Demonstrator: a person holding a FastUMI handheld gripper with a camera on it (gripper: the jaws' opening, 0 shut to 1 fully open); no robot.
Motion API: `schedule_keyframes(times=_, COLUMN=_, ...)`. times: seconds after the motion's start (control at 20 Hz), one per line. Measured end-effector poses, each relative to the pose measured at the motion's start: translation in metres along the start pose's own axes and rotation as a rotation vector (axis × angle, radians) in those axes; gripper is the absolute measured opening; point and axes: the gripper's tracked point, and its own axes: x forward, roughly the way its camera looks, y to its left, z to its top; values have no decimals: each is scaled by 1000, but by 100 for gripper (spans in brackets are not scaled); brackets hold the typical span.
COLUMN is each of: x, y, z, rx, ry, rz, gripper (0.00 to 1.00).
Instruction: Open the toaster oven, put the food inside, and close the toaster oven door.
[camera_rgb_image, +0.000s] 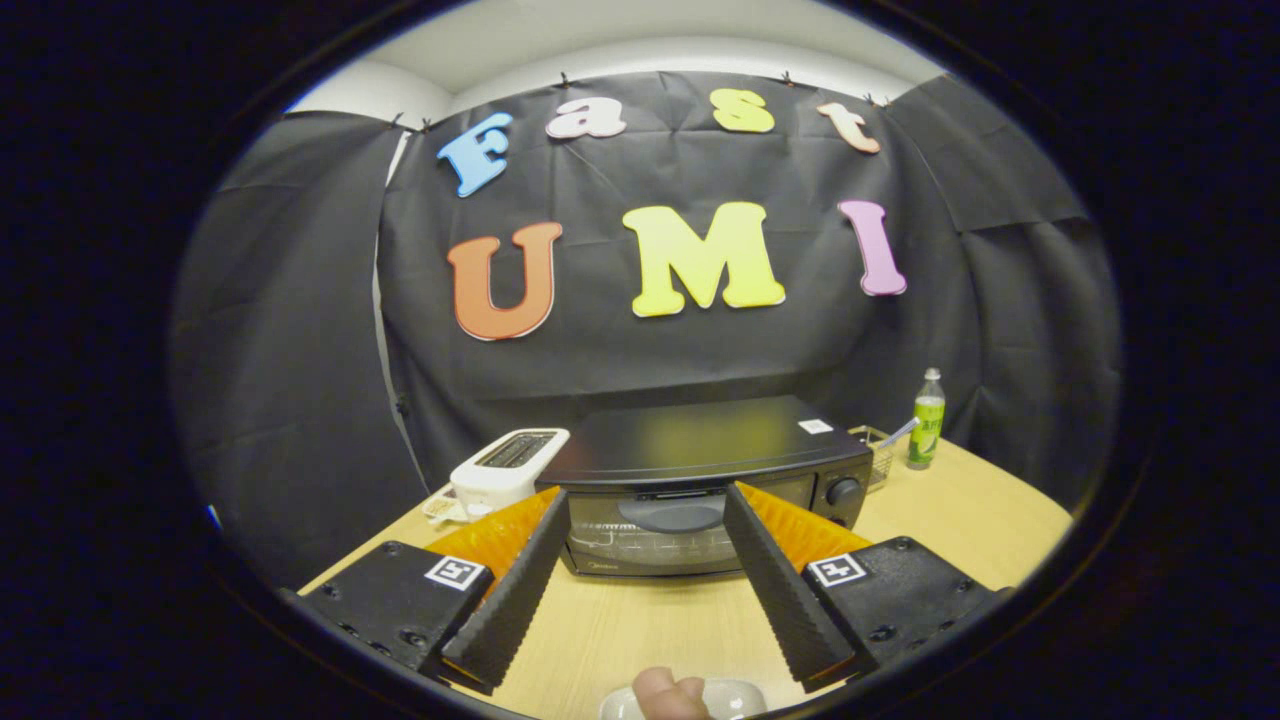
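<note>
Gripper (645, 500) fingers spread wide, holding nothing, aimed at toaster oven (700, 480) on table (960, 510); door shut. Food (672, 695) on plate lies below fingers, outside oven. So food remains to be loaded, door then closed

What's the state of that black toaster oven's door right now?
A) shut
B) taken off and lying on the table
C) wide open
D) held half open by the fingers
A: the toaster oven has its glass door upright and flush against the front, handle at the top, while the open gripper sits short of it with its fingers spread apart and touching nothing.
</note>
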Motion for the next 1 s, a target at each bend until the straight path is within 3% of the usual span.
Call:
schedule_keyframes(times=0.6, x=-131, y=-6, z=51, rx=-31, ry=-76, rz=-48, gripper=100)
schedule_keyframes(times=0.85, x=-176, y=8, z=67, rx=-1, ry=-93, rz=44, gripper=100)
schedule_keyframes(times=1.0, x=-205, y=4, z=80, rx=-7, ry=-120, rz=46, gripper=100)
